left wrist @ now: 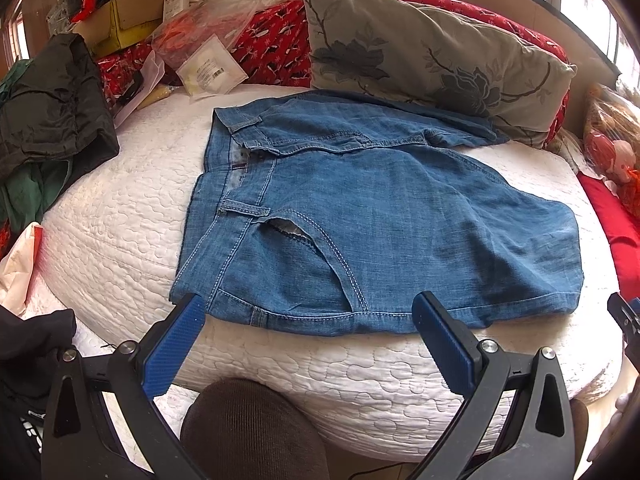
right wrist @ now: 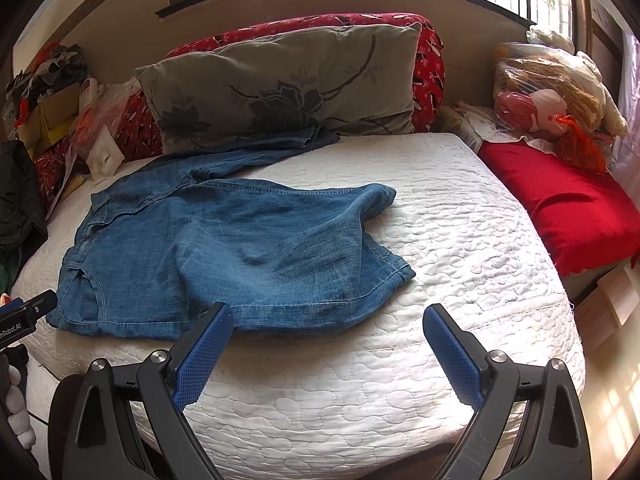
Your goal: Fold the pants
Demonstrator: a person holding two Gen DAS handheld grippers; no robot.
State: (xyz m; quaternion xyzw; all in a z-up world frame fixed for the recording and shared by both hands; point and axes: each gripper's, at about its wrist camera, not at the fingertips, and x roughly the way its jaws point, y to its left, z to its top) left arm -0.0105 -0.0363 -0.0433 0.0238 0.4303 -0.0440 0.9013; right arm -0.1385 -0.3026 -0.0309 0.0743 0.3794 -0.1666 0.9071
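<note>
The left gripper [left wrist: 308,312] has its 2 blue pads spread wide and grips nothing; it hovers at the near hem of the pants [left wrist: 360,216]. The right gripper [right wrist: 328,322] is likewise spread and empty, near the lower leg edge. The pants [right wrist: 224,248] lie partly folded on the white quilted mattress [right wrist: 460,240], waistband to the left. Bare quilt lies right of the denim. A grey floral pillow [right wrist: 280,88] borders the far edge, a red cushion [right wrist: 560,204] the right.
</note>
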